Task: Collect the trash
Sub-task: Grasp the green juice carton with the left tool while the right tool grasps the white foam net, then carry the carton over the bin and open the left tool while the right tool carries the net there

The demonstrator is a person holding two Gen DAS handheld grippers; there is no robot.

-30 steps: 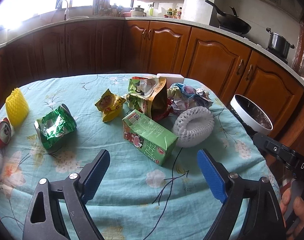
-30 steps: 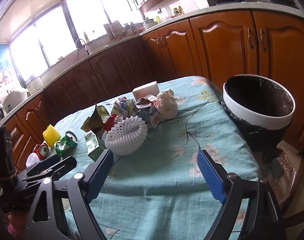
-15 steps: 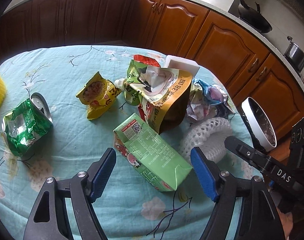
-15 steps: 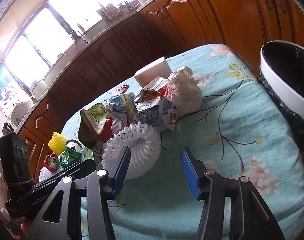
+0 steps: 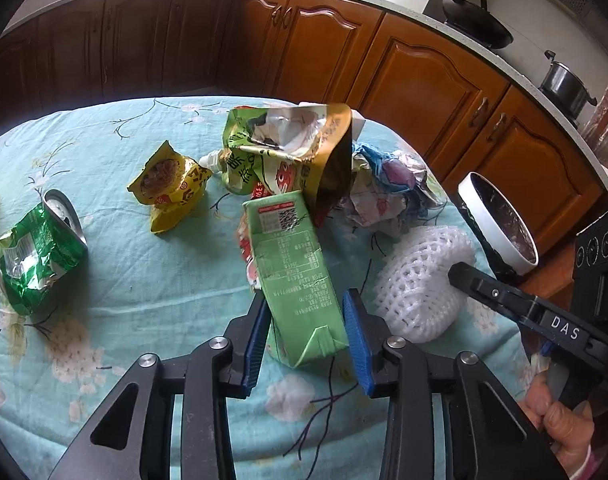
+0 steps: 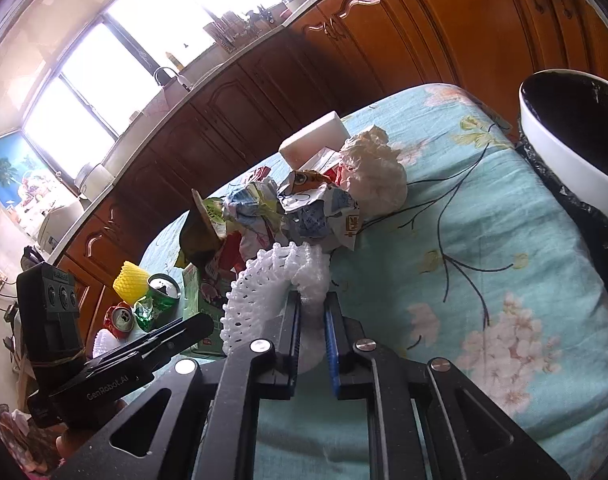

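The left gripper squeezes the near end of the green juice carton, which tips up off the blue flowery tablecloth. The right gripper is nearly closed, pinching the white foam net ring. The white trash bin with a black bag stands off the table's edge, at two o'clock from the right gripper. A yellow snack bag lies at eleven o'clock from the carton.

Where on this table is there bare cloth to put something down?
Bare cloth lies between the green can and green carton, and between the white foam net and bin. Around the snack bag it is crowded.
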